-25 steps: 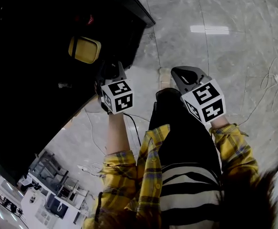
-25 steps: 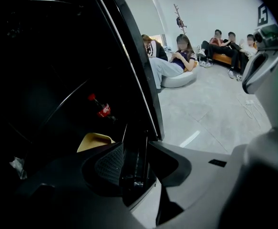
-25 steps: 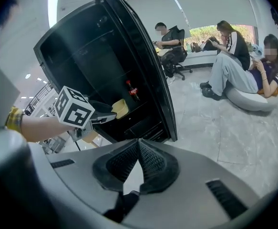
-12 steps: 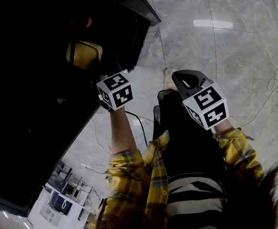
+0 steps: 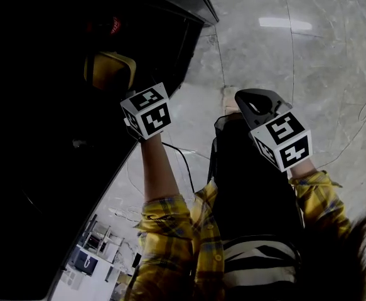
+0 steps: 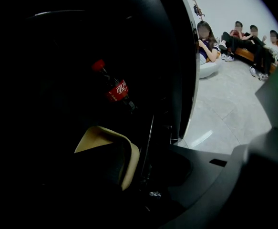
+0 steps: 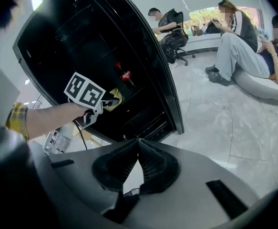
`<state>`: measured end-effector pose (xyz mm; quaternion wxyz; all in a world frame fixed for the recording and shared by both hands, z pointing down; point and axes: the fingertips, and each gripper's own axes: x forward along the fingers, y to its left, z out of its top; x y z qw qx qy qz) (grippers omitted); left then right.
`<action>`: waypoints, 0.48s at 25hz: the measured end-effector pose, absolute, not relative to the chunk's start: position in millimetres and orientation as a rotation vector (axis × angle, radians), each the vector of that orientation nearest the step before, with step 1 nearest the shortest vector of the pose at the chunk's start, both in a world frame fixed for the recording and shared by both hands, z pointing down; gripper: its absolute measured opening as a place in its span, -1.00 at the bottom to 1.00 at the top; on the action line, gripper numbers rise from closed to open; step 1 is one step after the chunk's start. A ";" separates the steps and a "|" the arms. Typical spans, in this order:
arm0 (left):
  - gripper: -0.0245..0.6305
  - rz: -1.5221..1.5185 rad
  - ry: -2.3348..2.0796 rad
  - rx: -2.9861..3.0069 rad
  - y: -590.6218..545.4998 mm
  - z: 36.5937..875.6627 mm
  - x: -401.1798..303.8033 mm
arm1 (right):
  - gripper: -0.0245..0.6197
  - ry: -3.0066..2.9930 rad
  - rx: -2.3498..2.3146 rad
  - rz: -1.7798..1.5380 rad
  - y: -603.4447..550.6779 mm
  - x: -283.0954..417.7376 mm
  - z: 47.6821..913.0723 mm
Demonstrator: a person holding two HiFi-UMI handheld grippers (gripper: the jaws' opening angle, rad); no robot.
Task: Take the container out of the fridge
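Polished grey marble-patterned floor [image 5: 283, 74]; tall black open fridge [image 7: 81, 37] with a dark interior; seated people [image 6: 239, 37] by the far white wall. Pale yellow rounded-rectangular plastic container [image 5: 110, 71]: on a fridge shelf, red-capped cola bottle [image 6: 115, 88] above it, its right rim between the parted jaws of the left gripper [image 6: 139, 162], contact lost in the dark; right gripper [image 7: 138, 144] pinched together, empty, outside the fridge. Since a second ago the left gripper has advanced to the container, which has not shifted.
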<state>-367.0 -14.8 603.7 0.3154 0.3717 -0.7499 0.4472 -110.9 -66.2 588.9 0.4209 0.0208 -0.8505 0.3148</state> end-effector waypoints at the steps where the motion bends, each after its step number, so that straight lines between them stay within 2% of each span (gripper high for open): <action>1: -0.42 1.178 -1.980 0.978 -14.9 604.1 -368.6 | -0.84 -2.130 0.051 0.790 -66.7 -111.4 590.4; 9: -0.43 1.139 -1.962 0.977 -12.0 620.2 -377.8 | -0.84 -2.109 0.041 0.802 -62.2 -115.3 607.5; 12: -0.61 1.140 -1.965 0.985 -13.3 617.4 -377.7 | -0.83 -2.105 0.035 0.802 -60.9 -112.8 607.3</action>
